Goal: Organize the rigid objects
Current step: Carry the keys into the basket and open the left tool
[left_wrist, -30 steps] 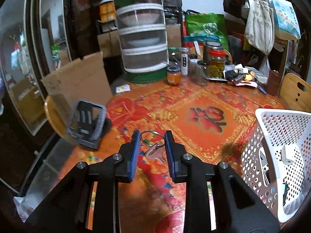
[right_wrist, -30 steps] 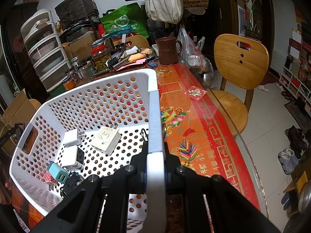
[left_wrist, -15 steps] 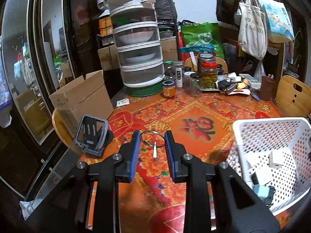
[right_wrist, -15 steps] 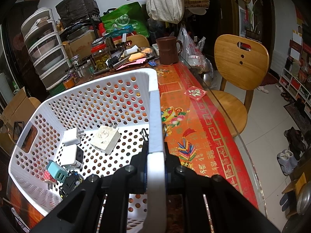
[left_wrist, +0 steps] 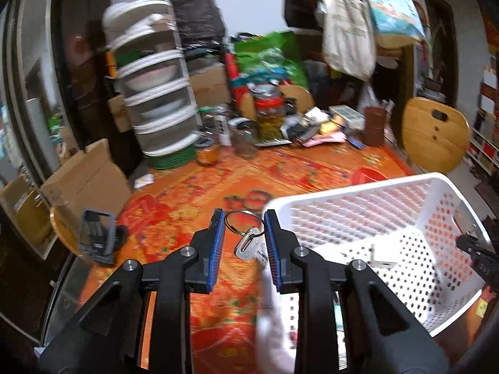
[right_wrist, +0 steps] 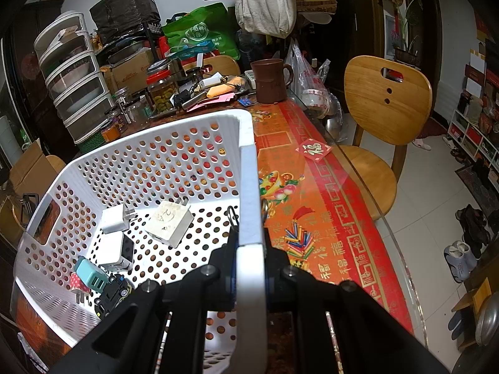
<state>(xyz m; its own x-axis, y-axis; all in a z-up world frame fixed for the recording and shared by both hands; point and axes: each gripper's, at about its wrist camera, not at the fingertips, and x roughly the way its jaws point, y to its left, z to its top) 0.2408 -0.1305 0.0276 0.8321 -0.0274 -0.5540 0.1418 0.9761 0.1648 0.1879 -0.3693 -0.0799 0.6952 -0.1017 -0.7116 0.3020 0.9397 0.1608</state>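
My left gripper (left_wrist: 244,221) is shut on a metal key ring with keys (left_wrist: 244,233) and holds it in the air just left of the near corner of the white perforated basket (left_wrist: 358,196). My right gripper (right_wrist: 249,237) is shut on the basket's rim (right_wrist: 248,187). Inside the basket lie white chargers (right_wrist: 170,222), a teal plug (right_wrist: 90,277) and a small black toy car (right_wrist: 113,293).
A black phone stand (left_wrist: 96,233) lies at the table's left edge beside a cardboard box (left_wrist: 84,177). Jars (left_wrist: 269,118), a stacked food cover (left_wrist: 152,103) and clutter fill the far side. A brown mug (right_wrist: 269,81) and wooden chairs (right_wrist: 386,99) stand to the right.
My left gripper has lifted the key ring off the table and swung right towards the basket. The right gripper and basket have stayed in place.
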